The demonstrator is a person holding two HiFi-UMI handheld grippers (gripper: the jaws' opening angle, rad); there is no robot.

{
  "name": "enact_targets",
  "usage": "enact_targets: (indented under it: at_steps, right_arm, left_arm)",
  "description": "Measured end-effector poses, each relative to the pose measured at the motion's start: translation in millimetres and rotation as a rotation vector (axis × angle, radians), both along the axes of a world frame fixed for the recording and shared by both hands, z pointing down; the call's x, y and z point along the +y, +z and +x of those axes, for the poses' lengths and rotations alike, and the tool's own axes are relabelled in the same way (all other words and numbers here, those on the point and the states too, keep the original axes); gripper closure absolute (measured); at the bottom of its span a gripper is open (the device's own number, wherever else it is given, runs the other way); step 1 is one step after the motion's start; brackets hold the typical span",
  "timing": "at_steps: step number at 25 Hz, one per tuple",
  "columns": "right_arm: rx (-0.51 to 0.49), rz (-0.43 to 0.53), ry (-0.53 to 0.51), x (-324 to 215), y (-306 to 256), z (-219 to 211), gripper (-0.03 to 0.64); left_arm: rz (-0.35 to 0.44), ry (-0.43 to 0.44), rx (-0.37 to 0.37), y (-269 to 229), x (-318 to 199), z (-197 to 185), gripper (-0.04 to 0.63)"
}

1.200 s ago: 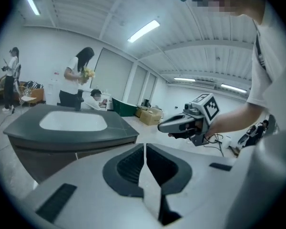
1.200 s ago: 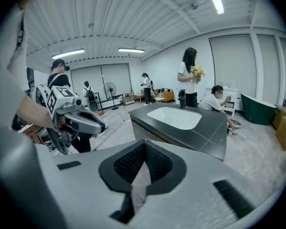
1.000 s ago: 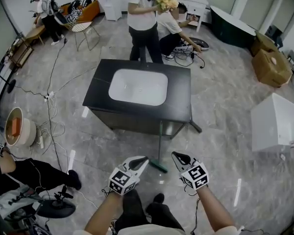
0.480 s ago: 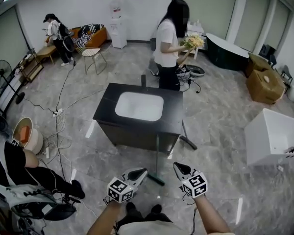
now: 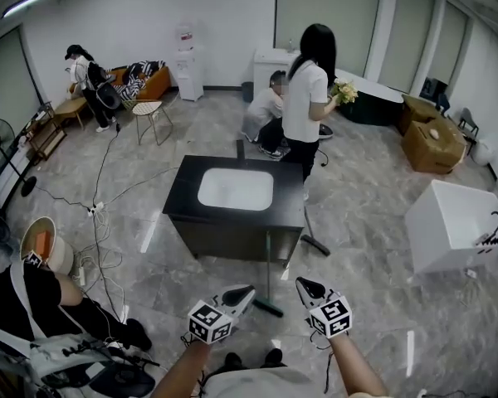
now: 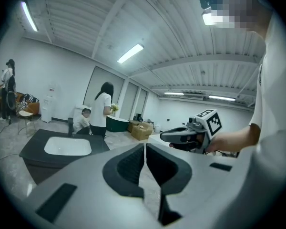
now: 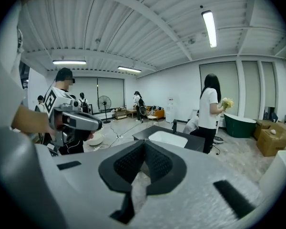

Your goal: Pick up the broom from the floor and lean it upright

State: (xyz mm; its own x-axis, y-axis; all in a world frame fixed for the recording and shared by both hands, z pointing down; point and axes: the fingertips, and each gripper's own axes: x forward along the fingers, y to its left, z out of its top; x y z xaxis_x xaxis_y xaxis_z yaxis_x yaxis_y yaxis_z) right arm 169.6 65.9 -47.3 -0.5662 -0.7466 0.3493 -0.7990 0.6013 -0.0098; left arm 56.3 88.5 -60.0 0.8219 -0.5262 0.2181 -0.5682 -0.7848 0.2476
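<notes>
Broom (image 5: 268, 265) upright, handle top against near edge of black counter (image 5: 292, 211), head on floor (image 5: 361, 251). Left gripper (image 5: 246, 289), right gripper (image 5: 300, 283) near, apart from it; fingers of both pressed together, empty.

Broom (image 5: 268, 265) upright against counter (image 5: 291, 197) front, left gripper (image 5: 248, 289) and right gripper (image 5: 300, 282) before it
</notes>
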Motion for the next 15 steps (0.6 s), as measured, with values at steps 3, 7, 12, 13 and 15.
enact_targets:
  at_steps: [3,7,12,13,15]
  right_arm:
    - [0.005,0.017,0.026,17.4,-3.9,-17.0,0.618]
    - [0.016,0.03,0.067,31.9,-4.5,-32.8,0.618]
    - [0.027,0.052,0.108,55.0,-11.3,-37.6,0.618]
    - [0.025,0.056,0.116,56.9,-13.1,-38.0,0.618]
    - [0.021,0.066,0.127,57.7,-16.9,-39.6,0.618]
  left_arm:
    - [0.015,0.029,-0.014,-0.2,14.2,-20.4,0.583]
    - [0.035,0.059,-0.019,1.0,22.0,-43.5,0.583]
    - [0.057,0.083,-0.019,5.8,35.3,-54.0,0.584]
    - [0.055,0.091,-0.019,7.1,36.5,-54.9,0.584]
    - [0.052,0.104,-0.019,8.5,36.6,-56.2,0.584]
